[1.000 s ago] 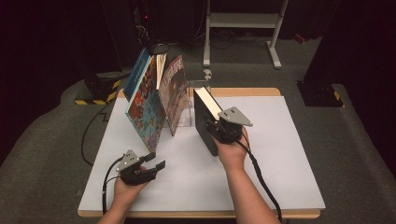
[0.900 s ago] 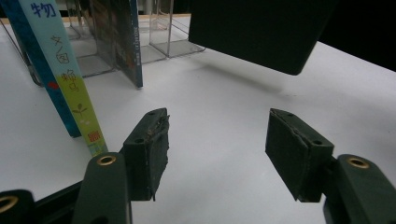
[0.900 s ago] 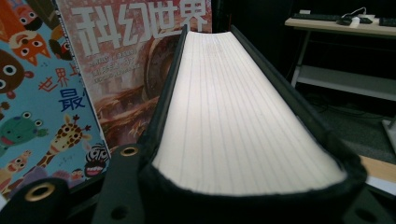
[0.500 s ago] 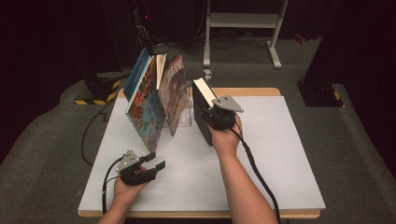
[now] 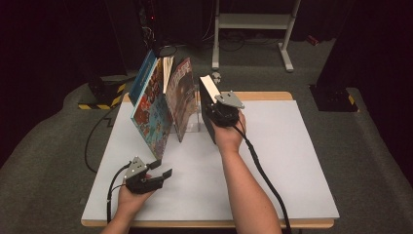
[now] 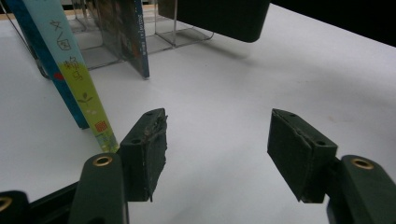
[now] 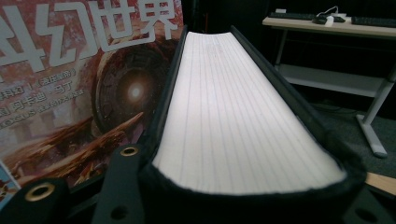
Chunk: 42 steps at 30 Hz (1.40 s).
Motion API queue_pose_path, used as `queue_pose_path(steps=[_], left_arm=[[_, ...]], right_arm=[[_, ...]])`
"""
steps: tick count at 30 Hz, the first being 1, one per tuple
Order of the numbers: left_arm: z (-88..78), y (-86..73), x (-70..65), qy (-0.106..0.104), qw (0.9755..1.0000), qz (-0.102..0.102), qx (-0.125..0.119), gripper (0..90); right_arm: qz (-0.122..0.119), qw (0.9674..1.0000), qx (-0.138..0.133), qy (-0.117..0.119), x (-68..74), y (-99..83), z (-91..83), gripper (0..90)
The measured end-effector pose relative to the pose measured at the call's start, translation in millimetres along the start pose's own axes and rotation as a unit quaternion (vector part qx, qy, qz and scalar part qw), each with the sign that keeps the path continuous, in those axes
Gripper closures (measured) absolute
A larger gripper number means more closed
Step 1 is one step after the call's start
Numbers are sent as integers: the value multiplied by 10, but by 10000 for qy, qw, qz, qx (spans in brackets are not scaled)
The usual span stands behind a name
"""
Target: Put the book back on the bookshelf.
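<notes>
A thick black book (image 5: 208,105) with white page edges (image 7: 233,112) stands upright at the back of the white table (image 5: 292,165), and my right gripper (image 5: 223,113) is shut on its near end. Just left of it, a red-brown book (image 5: 181,97) (image 7: 84,84), a colourful picture book (image 5: 152,119) and a blue book (image 5: 144,78) lean in a clear rack (image 6: 182,32). My left gripper (image 5: 163,168) (image 6: 217,154) rests near the front left, low over the table. Its jaws have just opened a little further, with nothing between them. The black book's lower corner (image 6: 219,18) hangs ahead of it.
A cable (image 5: 263,170) trails from the right gripper over the table toward the front edge. On the floor behind stand a metal stand (image 5: 253,29) and, at the left, a block with yellow-black stripes (image 5: 100,100).
My right hand has carried the black book away from me and leftward, closer to the red-brown book and the rack. The left hand has stayed put.
</notes>
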<state>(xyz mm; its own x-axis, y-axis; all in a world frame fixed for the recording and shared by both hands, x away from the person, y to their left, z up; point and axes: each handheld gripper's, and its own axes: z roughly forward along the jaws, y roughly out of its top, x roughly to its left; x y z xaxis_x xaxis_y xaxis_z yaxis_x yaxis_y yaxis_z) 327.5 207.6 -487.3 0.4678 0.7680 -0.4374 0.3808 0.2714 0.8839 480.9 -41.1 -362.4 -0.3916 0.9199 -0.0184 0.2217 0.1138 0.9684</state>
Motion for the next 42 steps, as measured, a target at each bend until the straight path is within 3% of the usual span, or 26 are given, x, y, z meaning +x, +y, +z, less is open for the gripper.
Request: queue_pose_path(steps=[4,20,28,42], left_arm=[[-17,2,-2,-119,9999,59,-10,342],[-21,-7,-11,-181,9998,75,14,308],[-17,-10,-6,-189,9998,87,34,307],[-23,-26,-18,-227,9996,124,67,306]], right_arm=[[26,10000,17,-31,-1,14,91,534],[72,9995,55,-301,23,89,440,534],[209,9988,119,-423,-7,69,555,534],[72,9979,149,-630,80,30,719,533]])
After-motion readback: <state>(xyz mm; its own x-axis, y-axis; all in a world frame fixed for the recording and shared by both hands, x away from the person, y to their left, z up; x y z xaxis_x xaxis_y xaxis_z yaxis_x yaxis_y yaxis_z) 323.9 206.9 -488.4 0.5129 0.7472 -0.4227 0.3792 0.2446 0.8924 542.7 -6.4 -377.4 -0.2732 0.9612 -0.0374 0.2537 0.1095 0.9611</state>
